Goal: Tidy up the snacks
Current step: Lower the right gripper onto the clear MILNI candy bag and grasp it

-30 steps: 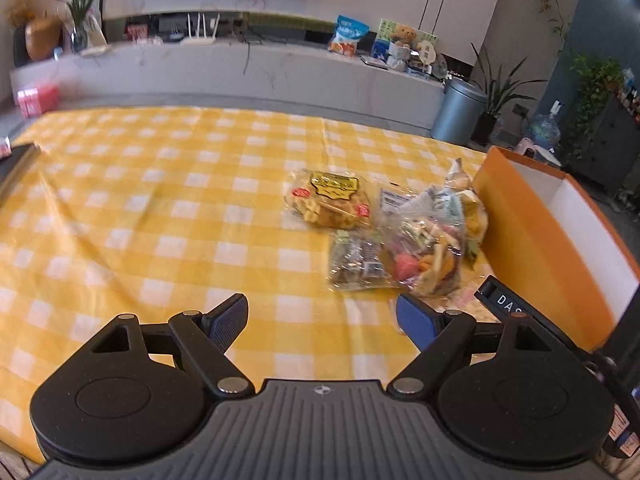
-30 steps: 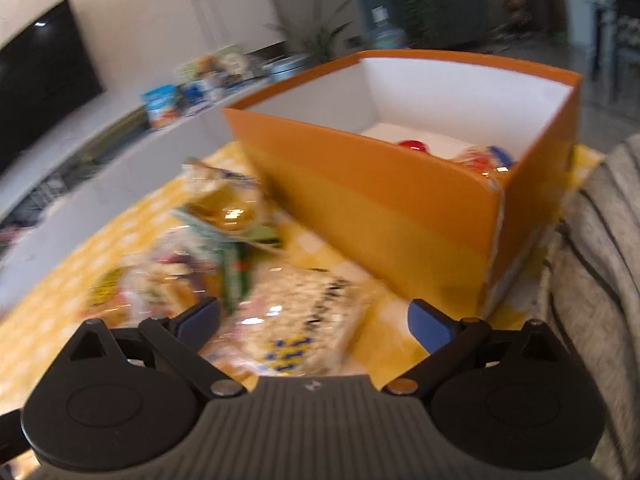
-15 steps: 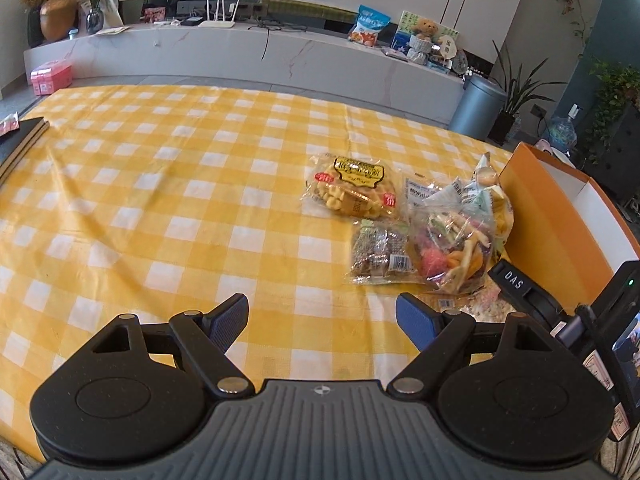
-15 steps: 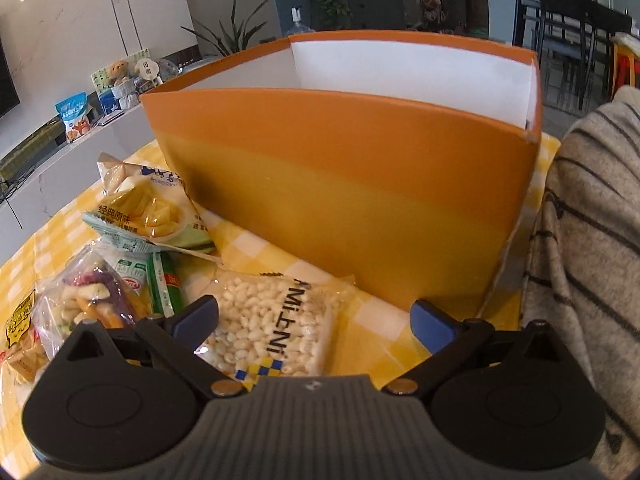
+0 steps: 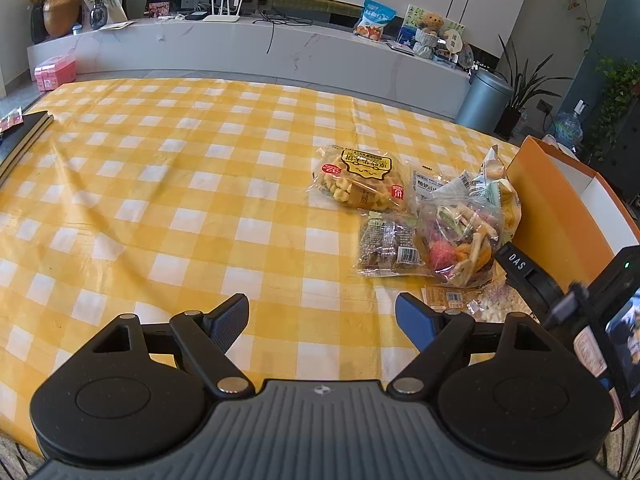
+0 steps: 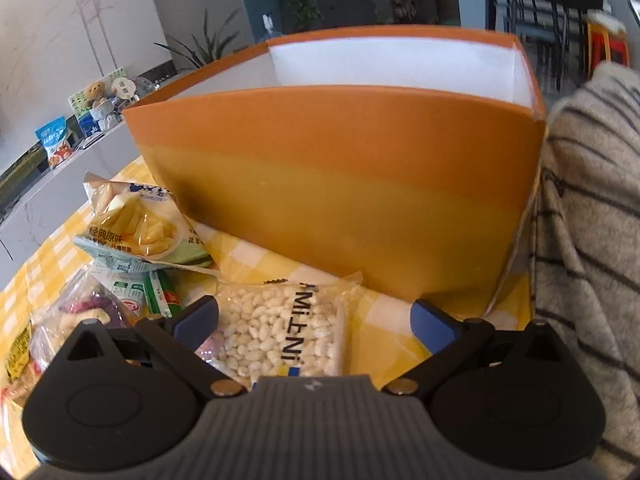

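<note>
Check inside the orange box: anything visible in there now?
Only the white inner walls of the box show, in both views. Its near orange wall hides the floor and any contents, so I cannot tell whether it holds snacks. The puffed-rice pack lies outside, in front.

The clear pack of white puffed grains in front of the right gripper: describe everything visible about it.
The puffed-grain pack is a flat, clear plastic bag filled with small white kernels, printed with dark lettering and a blue-and-yellow mark near its near end. It lies flat on the yellow checked tablecloth, just before the orange box, between the open jaws of the right gripper, which do not clamp it.
</note>
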Available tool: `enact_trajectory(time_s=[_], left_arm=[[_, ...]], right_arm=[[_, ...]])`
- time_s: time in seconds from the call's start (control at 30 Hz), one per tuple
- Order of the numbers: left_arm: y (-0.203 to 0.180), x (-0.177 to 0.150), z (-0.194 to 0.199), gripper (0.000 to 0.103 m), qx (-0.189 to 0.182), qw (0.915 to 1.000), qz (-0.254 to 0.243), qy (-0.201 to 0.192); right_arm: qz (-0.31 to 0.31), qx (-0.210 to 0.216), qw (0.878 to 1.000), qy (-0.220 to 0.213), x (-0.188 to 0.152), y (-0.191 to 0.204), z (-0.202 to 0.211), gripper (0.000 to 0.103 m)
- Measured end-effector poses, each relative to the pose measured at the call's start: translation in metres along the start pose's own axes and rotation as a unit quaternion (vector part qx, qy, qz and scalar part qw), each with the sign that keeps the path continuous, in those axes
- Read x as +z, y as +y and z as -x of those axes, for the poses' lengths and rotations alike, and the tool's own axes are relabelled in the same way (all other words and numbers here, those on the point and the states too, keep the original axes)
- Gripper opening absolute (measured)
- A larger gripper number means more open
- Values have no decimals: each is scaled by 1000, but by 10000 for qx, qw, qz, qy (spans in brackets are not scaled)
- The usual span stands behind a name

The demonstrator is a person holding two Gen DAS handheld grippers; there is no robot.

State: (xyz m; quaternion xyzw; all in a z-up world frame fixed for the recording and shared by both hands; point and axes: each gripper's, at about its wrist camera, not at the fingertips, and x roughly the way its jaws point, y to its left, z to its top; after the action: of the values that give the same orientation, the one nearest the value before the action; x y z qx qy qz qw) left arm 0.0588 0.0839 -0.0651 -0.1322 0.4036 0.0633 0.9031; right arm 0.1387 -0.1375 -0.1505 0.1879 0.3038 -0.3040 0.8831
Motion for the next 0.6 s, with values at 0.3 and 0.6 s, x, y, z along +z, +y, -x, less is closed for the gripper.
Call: enact_trajectory(time_s=[0.3,0.6], left_arm=[[-1,-1,0,97,-32,10000,2,19],[-4,-2,-2,97,24,9999,-74,111]], right_arm=[[560,769,9954,98,-1,-10,14,67],[471,872,9936,534,6,-33,13,80]])
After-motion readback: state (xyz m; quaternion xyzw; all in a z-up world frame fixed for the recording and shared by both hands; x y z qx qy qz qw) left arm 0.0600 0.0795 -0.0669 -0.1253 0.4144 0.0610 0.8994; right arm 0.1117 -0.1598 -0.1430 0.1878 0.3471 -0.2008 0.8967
